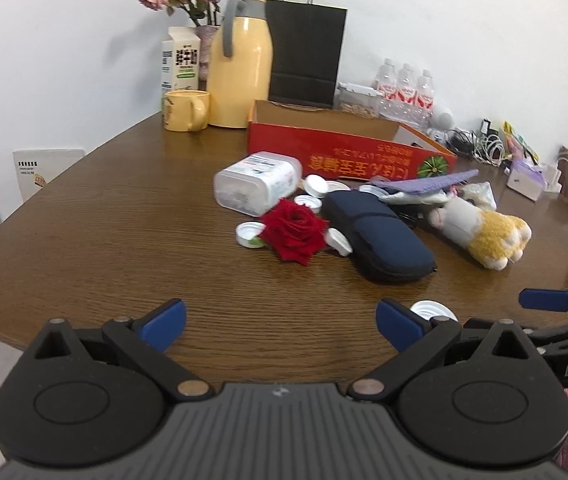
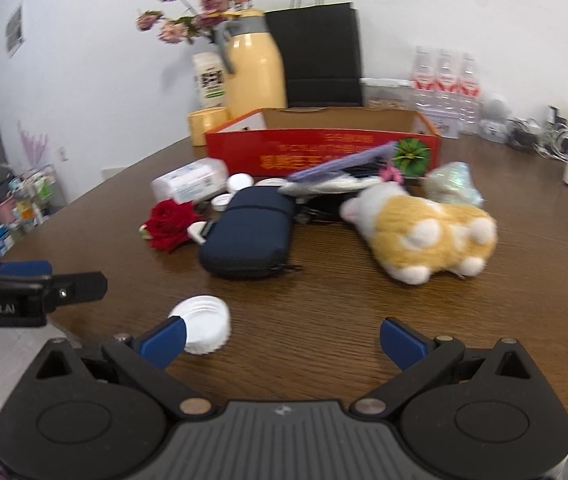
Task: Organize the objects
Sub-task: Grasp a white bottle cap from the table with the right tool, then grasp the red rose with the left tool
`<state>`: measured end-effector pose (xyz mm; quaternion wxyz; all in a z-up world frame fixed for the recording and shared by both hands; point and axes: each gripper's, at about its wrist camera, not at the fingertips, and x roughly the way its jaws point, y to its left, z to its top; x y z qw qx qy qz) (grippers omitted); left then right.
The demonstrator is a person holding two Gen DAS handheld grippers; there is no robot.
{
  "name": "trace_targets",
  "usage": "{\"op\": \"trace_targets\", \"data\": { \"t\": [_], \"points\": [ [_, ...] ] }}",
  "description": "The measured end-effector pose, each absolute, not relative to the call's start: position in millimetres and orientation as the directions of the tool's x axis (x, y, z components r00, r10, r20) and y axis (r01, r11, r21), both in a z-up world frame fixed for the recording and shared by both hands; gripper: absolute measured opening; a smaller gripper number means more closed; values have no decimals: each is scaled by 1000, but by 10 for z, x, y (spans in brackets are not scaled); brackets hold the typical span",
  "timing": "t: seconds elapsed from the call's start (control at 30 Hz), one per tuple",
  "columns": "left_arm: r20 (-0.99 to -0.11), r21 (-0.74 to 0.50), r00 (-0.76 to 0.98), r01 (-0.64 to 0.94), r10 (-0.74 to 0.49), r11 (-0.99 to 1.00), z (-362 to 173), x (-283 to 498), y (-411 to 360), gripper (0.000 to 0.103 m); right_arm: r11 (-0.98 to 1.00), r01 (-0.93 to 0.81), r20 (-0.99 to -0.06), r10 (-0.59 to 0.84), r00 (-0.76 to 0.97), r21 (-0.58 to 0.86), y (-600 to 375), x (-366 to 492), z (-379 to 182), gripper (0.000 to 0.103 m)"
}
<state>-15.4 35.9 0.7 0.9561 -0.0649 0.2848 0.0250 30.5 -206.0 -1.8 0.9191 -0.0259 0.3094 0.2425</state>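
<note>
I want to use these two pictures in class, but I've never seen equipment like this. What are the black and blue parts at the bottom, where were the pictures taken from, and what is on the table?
Each picture comes from a camera mounted on a hand-held gripper that a person carries, one per hand. The left hand-held gripper and right hand-held gripper are both open and hold nothing. On the wooden table lie a red rose, a navy pouch, a plush toy, white caps and a red box.
</note>
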Motion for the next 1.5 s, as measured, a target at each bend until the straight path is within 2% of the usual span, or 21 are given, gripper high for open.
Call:
{"op": "trace_targets", "data": {
  "t": [0.17, 0.23, 0.33, 0.37, 0.47, 1.0, 1.5],
  "points": [
    [-558, -135, 830, -108, 15, 985, -39, -157, 521, 103, 850, -521, -588, 463, 663, 81, -1835, 304, -56, 100],
    [-556, -148, 831, -104, 4, 983, -55, -159, 566, 103, 836, -545, -594, 475, 649, 72, -1757, 296, -75, 90],
    [-553, -162, 833, -101, -5, 982, -71, -153, 615, 103, 827, -558, -607, 479, 634, 69, -1680, 308, -109, 63],
    [-552, -163, 834, -102, -5, 981, -77, -153, 628, 103, 829, -555, -609, 475, 635, 67, -1665, 314, -121, 61],
    [-552, -171, 834, -103, -8, 980, -92, -139, 673, 103, 831, -554, -599, 465, 651, 44, -1633, 307, -131, 40],
    [-566, -196, 822, -69, -56, 978, -78, 103, 688, 103, 837, -543, -563, 483, 670, 72, -1727, 436, -44, 39],
    [-540, -130, 840, -19, -55, 991, 48, 758, 475, 103, 848, -525, -523, 478, 705, 67, -1806, 857, 38, 39]
  ]
}}
